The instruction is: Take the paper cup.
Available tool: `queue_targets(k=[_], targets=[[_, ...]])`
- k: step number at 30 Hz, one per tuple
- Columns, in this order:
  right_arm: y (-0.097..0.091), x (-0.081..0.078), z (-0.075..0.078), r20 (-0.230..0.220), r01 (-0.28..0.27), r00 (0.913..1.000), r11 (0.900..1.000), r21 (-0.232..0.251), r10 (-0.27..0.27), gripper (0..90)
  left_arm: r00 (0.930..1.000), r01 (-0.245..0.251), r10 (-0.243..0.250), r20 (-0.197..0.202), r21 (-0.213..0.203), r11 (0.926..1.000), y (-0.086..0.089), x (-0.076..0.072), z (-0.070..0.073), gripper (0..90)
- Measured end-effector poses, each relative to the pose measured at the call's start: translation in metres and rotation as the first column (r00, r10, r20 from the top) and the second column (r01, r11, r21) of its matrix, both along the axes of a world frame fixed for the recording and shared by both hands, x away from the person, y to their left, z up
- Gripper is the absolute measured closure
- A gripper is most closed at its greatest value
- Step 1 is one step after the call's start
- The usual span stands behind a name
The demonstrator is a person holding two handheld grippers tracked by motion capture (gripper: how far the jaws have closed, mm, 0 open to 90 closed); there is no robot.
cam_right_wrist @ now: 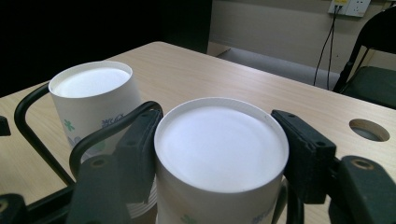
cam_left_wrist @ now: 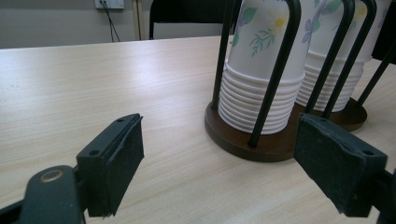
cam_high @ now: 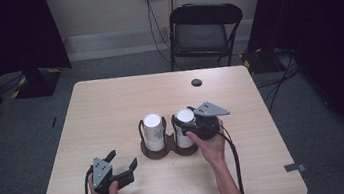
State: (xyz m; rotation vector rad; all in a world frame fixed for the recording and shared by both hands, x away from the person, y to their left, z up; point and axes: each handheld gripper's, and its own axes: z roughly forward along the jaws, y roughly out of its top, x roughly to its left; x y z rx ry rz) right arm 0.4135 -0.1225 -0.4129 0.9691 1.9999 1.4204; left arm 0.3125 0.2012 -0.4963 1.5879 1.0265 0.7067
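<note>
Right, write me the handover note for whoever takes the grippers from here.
Right gripper: jaws shut on the top cup of the right stack, upside down in the two-bay holder near mid-table.
Left gripper: jaws open, holding nothing, low over the table in front of and to the left of the holder.
Left stack: untouched in its bay.
Done: top cup gripped.
Left: the cup is not yet lifted off its stack. Probably lift it straight up between the wire hoops; the left gripper could steady the holder's base if it shifts.

left tool (cam_high: 124, 163) jaws apart, right tool (cam_high: 186, 120) clamped shut
</note>
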Motion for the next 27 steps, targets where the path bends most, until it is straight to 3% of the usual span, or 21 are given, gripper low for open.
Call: queue_targets(k=[27], targets=[[-0.004, -0.001, 0.015, 0.014, -0.001, 0.9999, 0.9990, 0.045, 0.000, 36.3, 0.9999, -0.009, 0.009, -0.007, -0.009, 0.9999, 0.001, 0.001, 0.000, 15.9]])
